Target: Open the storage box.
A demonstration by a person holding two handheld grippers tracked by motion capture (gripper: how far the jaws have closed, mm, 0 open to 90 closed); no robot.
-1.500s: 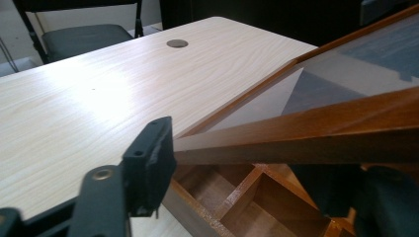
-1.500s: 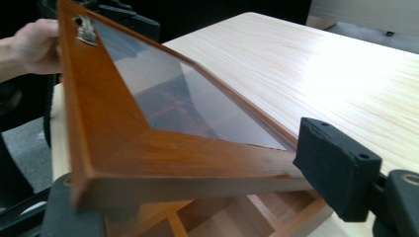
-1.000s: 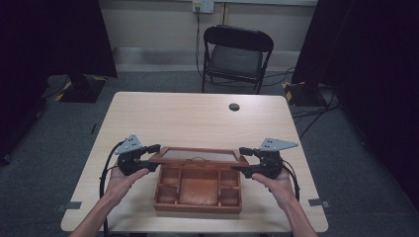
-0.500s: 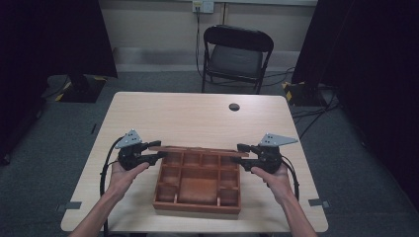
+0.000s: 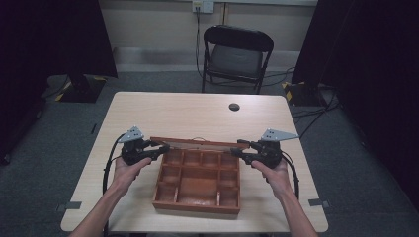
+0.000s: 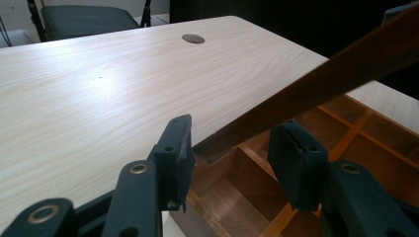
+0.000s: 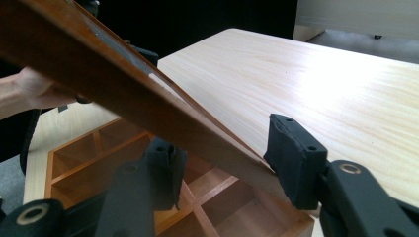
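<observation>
The left gripper sat at the far left corner of the wooden box. Its jaws had just been closing, with the left end of the raised lid between them. In the left gripper view the lid ran up and away to the right from between the pads. The near pad looked to touch its edge, but a gap showed beside the other, so a firm clamp could not be told.

The box lay between the two grippers, open compartments showing, on the pale table.

The right gripper stood at the far right corner, its jaws likewise just closing around the lid's right end. In the right gripper view the lid slanted between the fingers, the right one meeting its edge; the left hand showed farther off.
</observation>
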